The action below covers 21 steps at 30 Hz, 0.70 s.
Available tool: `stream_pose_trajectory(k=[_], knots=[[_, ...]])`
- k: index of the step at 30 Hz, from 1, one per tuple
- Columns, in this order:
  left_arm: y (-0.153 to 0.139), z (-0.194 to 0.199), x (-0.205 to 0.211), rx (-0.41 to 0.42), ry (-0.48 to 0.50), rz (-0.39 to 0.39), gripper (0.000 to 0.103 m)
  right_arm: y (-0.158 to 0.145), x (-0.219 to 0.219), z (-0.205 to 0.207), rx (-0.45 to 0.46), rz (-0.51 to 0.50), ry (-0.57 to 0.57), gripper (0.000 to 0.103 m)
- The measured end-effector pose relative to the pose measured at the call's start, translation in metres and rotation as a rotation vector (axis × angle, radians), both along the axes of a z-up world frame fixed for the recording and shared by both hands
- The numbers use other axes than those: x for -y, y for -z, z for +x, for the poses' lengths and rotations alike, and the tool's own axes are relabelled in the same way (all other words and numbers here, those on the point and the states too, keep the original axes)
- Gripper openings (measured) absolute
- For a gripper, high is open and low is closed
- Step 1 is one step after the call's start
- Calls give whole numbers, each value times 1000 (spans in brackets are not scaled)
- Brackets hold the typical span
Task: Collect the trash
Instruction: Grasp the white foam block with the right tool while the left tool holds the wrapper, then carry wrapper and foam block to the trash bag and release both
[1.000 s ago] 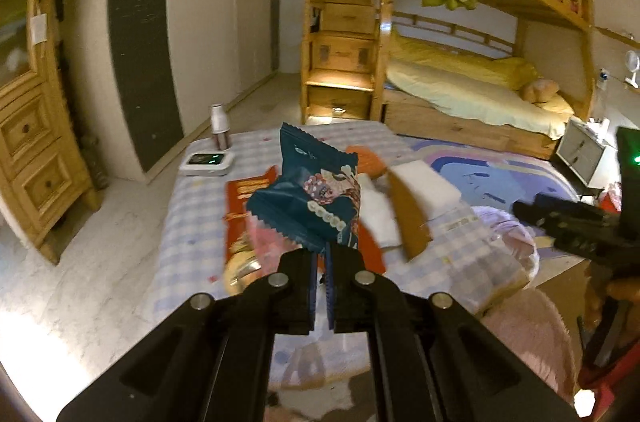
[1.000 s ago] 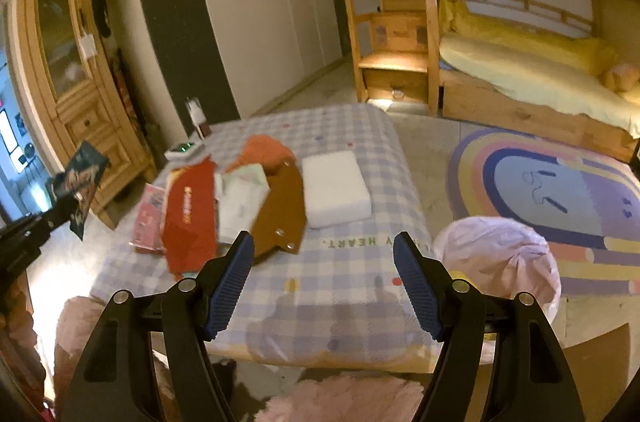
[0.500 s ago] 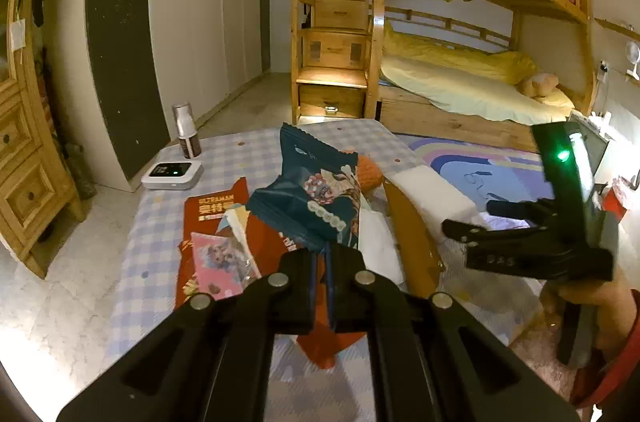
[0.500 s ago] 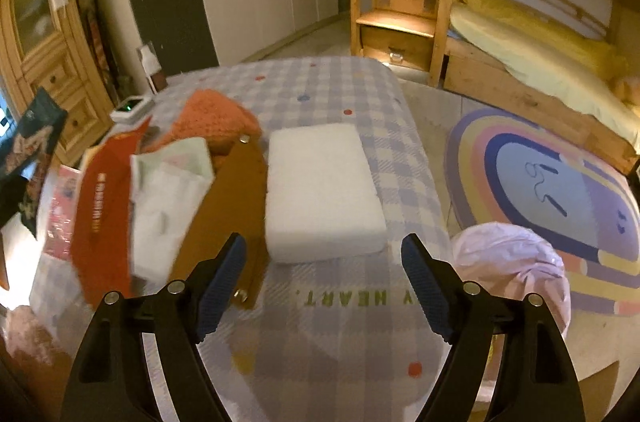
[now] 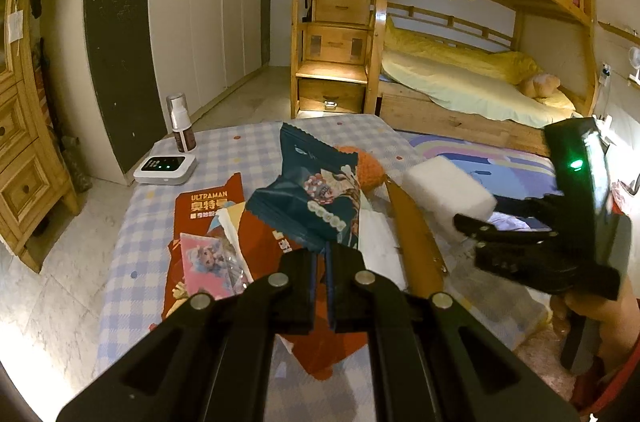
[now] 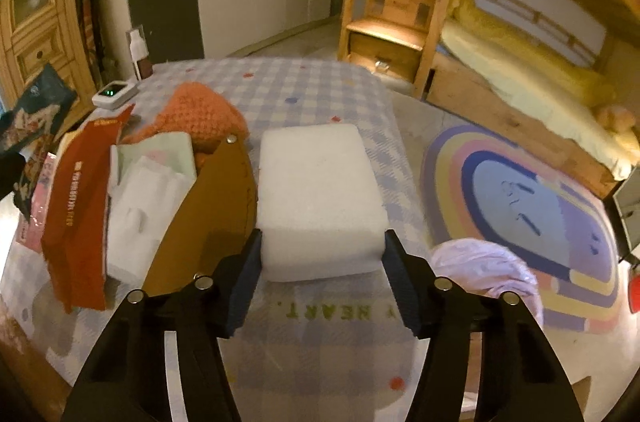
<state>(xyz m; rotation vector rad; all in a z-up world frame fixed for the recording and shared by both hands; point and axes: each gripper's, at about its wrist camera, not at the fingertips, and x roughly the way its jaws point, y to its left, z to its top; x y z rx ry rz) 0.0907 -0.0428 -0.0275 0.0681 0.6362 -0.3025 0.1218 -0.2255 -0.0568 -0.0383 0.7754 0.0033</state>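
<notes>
My left gripper (image 5: 320, 258) is shut on a dark teal snack wrapper (image 5: 312, 198) and holds it above the checked table (image 5: 140, 254); the wrapper also shows at the left edge of the right wrist view (image 6: 36, 110). My right gripper (image 6: 322, 262) is open, its two blue pads on either side of the near end of a white foam block (image 6: 320, 198), which also shows in the left wrist view (image 5: 448, 194). Beside the block lie a brown leather piece (image 6: 216, 206), white paper (image 6: 144, 198), a red Ultraman packet (image 6: 80, 206) and an orange knitted piece (image 6: 200, 114).
A white device with a green light (image 5: 166, 168) and a small spray bottle (image 5: 182, 124) stand at the table's far left corner. A bin with a pale pink liner (image 6: 484, 266) stands on the floor right of the table. A bunk bed (image 5: 460, 94) is behind.
My right gripper has moved forward and down to the foam block, so its fingers now straddle the block's near end. My left gripper still holds the teal wrapper, shifted slightly.
</notes>
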Motion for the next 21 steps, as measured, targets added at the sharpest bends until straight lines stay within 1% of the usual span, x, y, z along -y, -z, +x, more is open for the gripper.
stream_pose_trajectory(k=[2,4,6,9,14,16,21], knots=[[-5,-11,1,11,0,4,1,-13,9,-17,35,49,16,58],[-9,-23,5,23,10,-4,1,-27,18,-43,82,99,23,58],[-13,-37,15,30,36,-24,1,-36,25,-67,115,124,28,58],[-14,-49,35,32,81,-34,1,-39,39,-90,131,145,55,58],[-12,-62,80,40,171,-28,2,-42,68,-116,138,153,135,59],[-8,-66,104,25,220,-29,2,-42,80,-125,140,143,165,59],[0,-69,149,-8,315,-34,2,-40,113,-147,146,118,260,60]])
